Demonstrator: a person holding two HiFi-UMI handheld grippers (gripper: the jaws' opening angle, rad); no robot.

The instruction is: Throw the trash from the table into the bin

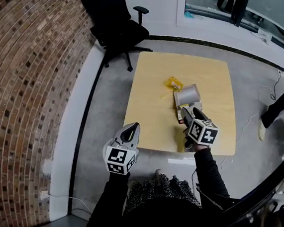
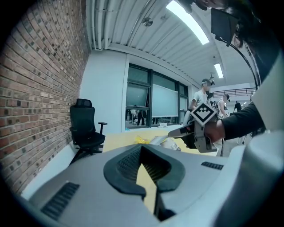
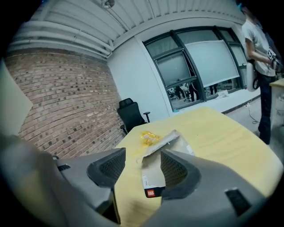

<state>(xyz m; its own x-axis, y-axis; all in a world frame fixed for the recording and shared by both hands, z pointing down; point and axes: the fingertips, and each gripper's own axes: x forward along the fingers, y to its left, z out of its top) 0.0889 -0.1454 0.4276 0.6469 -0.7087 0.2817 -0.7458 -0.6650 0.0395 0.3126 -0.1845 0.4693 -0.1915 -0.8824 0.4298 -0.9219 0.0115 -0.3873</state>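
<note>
Trash (image 1: 188,97) remains on the bench (image 1: 150,94); nothing appears to be binned yet, and no bin is in view.

1. The left gripper (image 1: 132,128) is at the bench's near left corner, its jaws together and empty.
2. The right gripper (image 1: 187,112) is past the near edge, towards the right side. Its jaws stand apart around the near end of a flattened cardboard packet (image 3: 153,177), without pinching it.
3. A crumpled yellow wrapper (image 1: 174,84) lies just beyond the packet, near the bench centre.

Judgement: both items remain to be grasped, carried and dropped. Gripping the packet is probably the step in hand.
</note>
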